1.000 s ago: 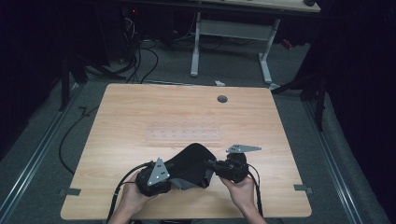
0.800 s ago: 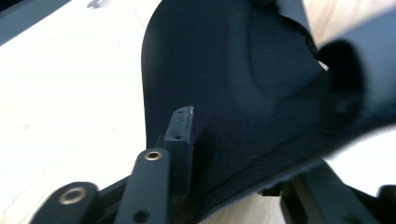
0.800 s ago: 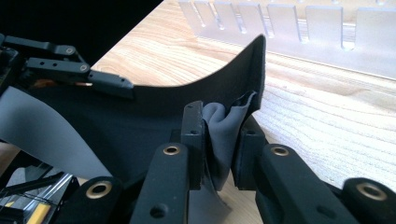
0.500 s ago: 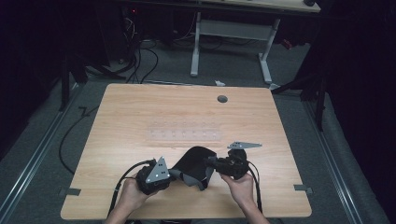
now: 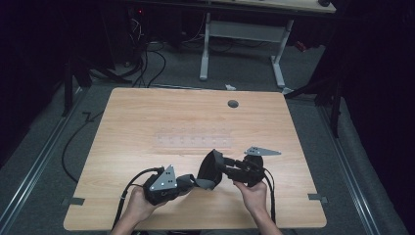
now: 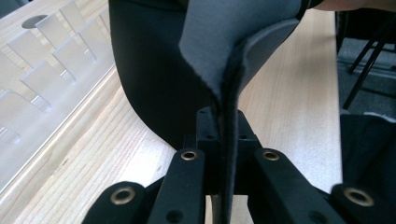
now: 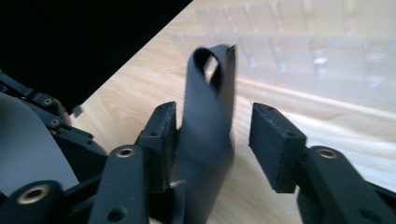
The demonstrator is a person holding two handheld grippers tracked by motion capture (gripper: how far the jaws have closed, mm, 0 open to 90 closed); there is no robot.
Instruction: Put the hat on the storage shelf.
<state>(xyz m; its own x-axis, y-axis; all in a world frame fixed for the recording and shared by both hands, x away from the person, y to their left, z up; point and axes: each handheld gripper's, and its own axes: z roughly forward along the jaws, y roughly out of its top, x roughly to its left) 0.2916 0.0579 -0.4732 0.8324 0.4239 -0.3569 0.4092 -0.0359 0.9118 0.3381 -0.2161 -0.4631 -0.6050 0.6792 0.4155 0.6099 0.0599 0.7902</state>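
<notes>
A floppy pad, black on one side and grey on the other (image 5: 209,170), stands folded above the wooden table (image 5: 147,117) near its front edge. My left gripper (image 5: 192,182) comes in from the left and is shut on the pad's lower edge. In the left gripper view the grey fold (image 6: 224,42) runs down between the closed jaws of the left gripper (image 6: 223,122). My right gripper (image 5: 221,164) reaches in from the right. In its own view the right gripper (image 7: 215,128) is open, with a blurred black strip of the pad (image 7: 205,140) leaning against one jaw.
A clear plastic rack with several upright dividers (image 5: 193,141) lies flat mid-table just beyond the grippers, and it appears again as the rack (image 6: 42,79) and the rack (image 7: 299,46). A round cable hole (image 5: 233,104) sits at the table's far side. A dark floor with cables surrounds the table.
The pad, spread low and wide between the grippers a second ago, now stands narrower and more upright. The right gripper has shifted slightly right and away from me.
</notes>
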